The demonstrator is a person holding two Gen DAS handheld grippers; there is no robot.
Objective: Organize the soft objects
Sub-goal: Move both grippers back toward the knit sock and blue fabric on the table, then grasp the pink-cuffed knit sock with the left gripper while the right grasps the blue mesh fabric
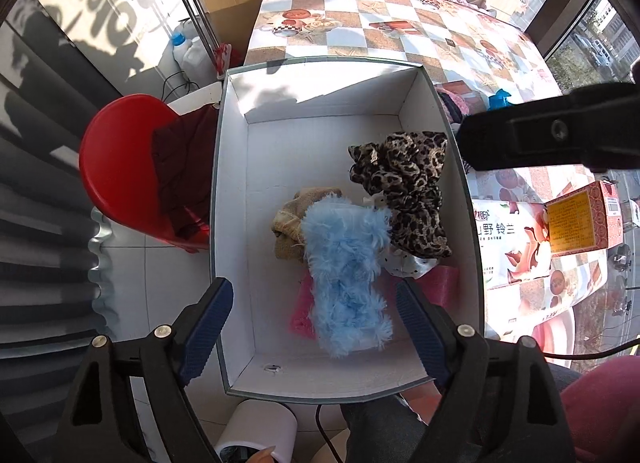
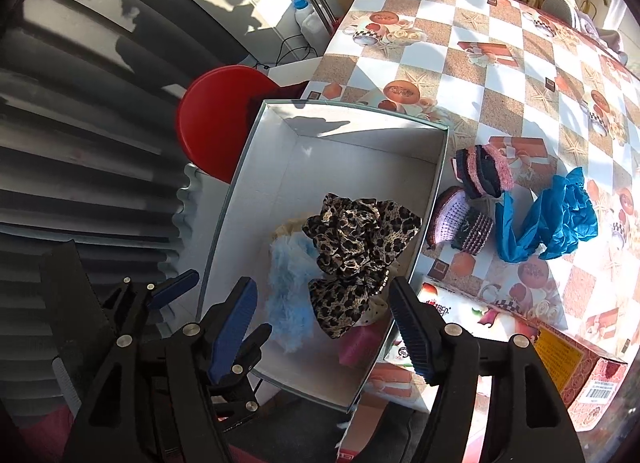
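A white box [image 1: 236,191] [image 2: 248,167] holds a fluffy light-blue piece [image 1: 346,275] [image 2: 286,283], a leopard-print scrunchie [image 1: 404,191] [image 2: 356,247], a tan knit piece [image 1: 286,225], a pink item [image 1: 302,311] [image 2: 358,343] and a white dotted cloth [image 1: 408,265]. My left gripper [image 1: 314,327] is open and empty above the box's near end, over the blue piece. My right gripper [image 2: 324,327] is open and empty above the box's near right edge. On the table lie a pink-and-dark knit item [image 2: 484,171], a lilac knit item [image 2: 460,225] and a crumpled blue cloth [image 2: 548,215].
The checkered table [image 1: 400,23] [image 2: 500,75] carries a flowered tissue pack [image 1: 516,239] and a red-and-yellow carton [image 1: 580,219] [image 2: 572,367]. A red chair [image 1: 116,167] [image 2: 212,119] with a dark red cloth stands left of the box. The right gripper's body [image 1: 552,131] crosses the left wrist view.
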